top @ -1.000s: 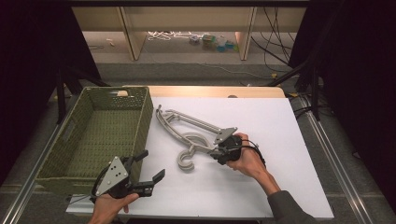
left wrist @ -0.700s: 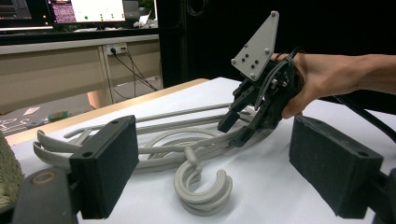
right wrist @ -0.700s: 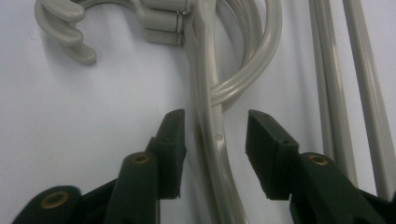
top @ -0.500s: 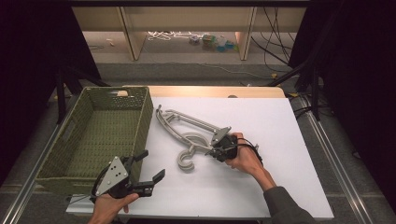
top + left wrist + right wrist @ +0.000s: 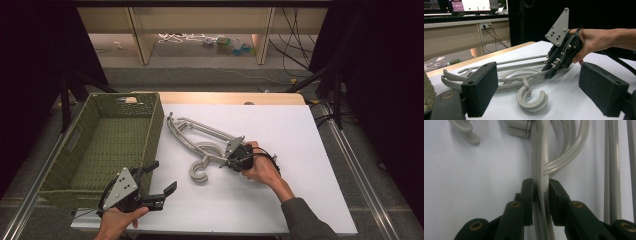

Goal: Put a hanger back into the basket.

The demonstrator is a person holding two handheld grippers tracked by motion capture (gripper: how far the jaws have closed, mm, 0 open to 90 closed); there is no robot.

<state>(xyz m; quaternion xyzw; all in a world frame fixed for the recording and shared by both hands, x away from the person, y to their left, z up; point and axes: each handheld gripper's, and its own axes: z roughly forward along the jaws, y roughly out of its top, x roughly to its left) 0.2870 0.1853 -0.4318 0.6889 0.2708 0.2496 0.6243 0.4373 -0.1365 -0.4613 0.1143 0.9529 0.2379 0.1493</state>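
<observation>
A stack of grey plastic hangers (image 5: 196,134) lies flat on the white table (image 5: 280,130), its hooks (image 5: 199,173) curling toward me. My right gripper (image 5: 231,161) comes in from the right, low over the table. Its jaws have just been closing and now pinch one arm of the hangers (image 5: 539,157) between the pads of the right gripper (image 5: 541,195). My left gripper (image 5: 161,177) hovers open at the table's front left, beside the basket's near corner. Between its wide pads, the left gripper (image 5: 541,87) looks at the hangers (image 5: 530,100) and the right gripper (image 5: 551,70).
A green woven basket (image 5: 156,125) stands with nothing in it at the left of the table, close to the hangers' left end. The white table surface stretches bare to the right and front. A wooden strip (image 5: 225,98) runs along the far edge.
The right gripper's jaws have closed onto the hanger arm, with the hand shifting slightly toward the stack. The left gripper and the basket stay where they were.
</observation>
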